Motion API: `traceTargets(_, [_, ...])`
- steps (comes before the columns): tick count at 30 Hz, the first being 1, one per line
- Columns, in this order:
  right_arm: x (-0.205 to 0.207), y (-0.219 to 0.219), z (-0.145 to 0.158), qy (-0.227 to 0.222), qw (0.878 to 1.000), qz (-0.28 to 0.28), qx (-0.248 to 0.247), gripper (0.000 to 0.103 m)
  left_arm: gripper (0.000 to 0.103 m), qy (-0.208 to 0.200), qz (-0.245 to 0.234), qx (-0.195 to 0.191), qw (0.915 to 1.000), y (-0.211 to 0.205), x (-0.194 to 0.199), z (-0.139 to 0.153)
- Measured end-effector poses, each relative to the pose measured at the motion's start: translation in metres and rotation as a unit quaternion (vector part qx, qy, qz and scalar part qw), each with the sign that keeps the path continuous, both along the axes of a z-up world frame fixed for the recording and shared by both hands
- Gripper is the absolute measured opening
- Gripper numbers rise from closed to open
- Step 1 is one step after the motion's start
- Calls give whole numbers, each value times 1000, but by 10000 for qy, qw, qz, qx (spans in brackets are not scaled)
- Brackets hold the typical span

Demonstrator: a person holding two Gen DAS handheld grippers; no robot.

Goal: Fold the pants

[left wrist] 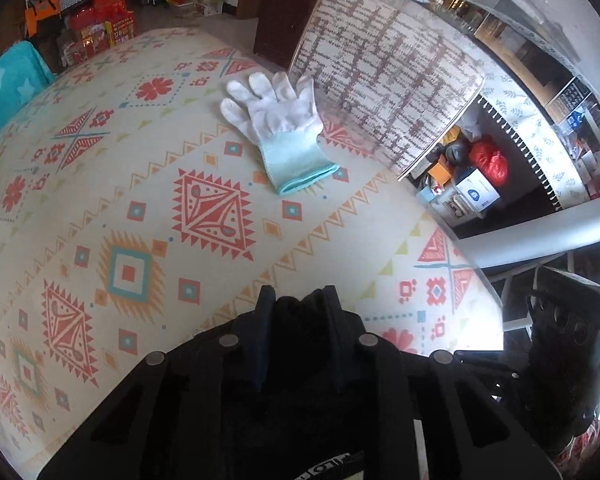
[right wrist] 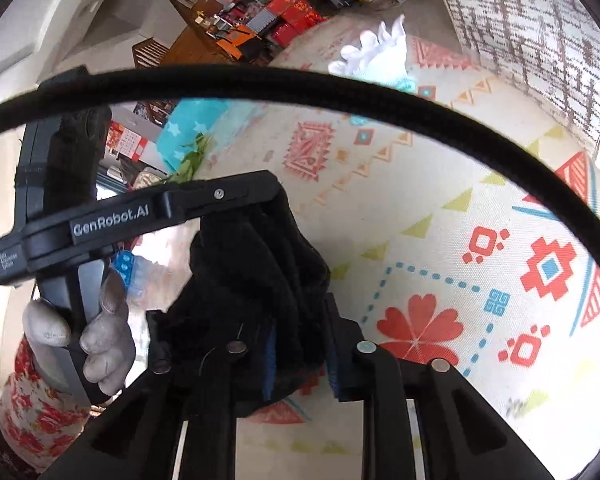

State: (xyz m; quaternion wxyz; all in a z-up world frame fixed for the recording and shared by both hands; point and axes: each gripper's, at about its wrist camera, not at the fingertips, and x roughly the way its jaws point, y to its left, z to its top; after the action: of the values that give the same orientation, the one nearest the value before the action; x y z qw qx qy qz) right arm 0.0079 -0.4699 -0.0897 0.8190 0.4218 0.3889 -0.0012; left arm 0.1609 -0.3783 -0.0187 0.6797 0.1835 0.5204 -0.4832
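Note:
The pants are a bunch of black fabric [left wrist: 300, 322] held over the patterned tablecloth [left wrist: 148, 208]. My left gripper [left wrist: 299, 296] is shut on it, with the cloth bulging up between its two dark fingers. In the right wrist view my right gripper [right wrist: 300, 332] is shut on the same black fabric [right wrist: 256, 268], which sits between its blue pads [right wrist: 270, 364]. The left gripper's body [right wrist: 112, 220] reaches in from the left and meets the bunch at its top. A hand in a grey glove [right wrist: 100, 340] with a floral sleeve holds its handle.
A white glove with a pale blue cuff [left wrist: 278, 124] lies on the tablecloth farther back. Behind it stands a chair back in brown-and-white weave [left wrist: 388, 80]. A black cable [right wrist: 300, 76] arcs across the right wrist view. A turquoise star-print cloth [left wrist: 8, 80] lies at the table's left edge.

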Motion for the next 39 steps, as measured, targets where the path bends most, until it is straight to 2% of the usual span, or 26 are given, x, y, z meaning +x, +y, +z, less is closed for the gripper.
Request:
traceTargets(3, [-2,5,20,-141,9999,-52,-85,18,22,114,6,-433,9990,29,0,25])
traceTargets(6, [-2,31,44,-251,9992,17,-307,16,22,293,128,-811,9962,61,4,39])
traceTargets(8, [2,56,56,-303,9988,127,-366,9,20,484,245,-1075,9927,93,8,46])
traceTargets(10, [9,83,69,-307,9977,309,-511,9,20,547,329,-1283,9897,128,12,54])
traceTargets(14, [28,132,83,-297,9943,701,-745,9,20,700,586,-1598,9829,194,25,58])
traceTargets(17, [46,175,85,-261,9913,1049,-750,10,20,917,918,-1735,9763,246,42,46])
traceTargets(19, [58,198,79,-162,9886,1255,-810,14,20,1030,1105,-1734,9732,273,52,31])
traceTargets(21, [69,221,74,89,9838,1384,-1140,21,20,1178,1322,-1653,9702,293,65,12])
traceTargets(23, [75,238,72,296,9769,1526,-1464,36,18,1232,1498,-1522,9691,305,75,-6])
traceTargets(26, [66,249,83,234,9720,1661,-1647,54,18,1356,1718,-1493,9643,325,86,-27])
traceTargets(28, [57,248,97,88,9695,1699,-1765,54,18,1414,1849,-1520,9606,337,90,-34])
traceTargets(31, [48,224,125,-103,9738,1098,-1988,54,18,1400,1931,-1565,9584,347,91,-34])
traceTargets(33, [54,202,123,35,9762,725,-2041,54,18,1386,1906,-1642,9579,347,88,-29])
traceTargets(35, [60,188,113,268,9770,630,-2020,54,26,1470,1796,-1747,9569,342,81,-23])
traceTargets(37, [65,189,102,358,9755,799,-2016,54,51,1537,1663,-1810,9571,330,72,-19])
traceTargets(39, [64,202,92,458,9687,1054,-2198,56,54,1656,1528,-1827,9570,318,65,-21])
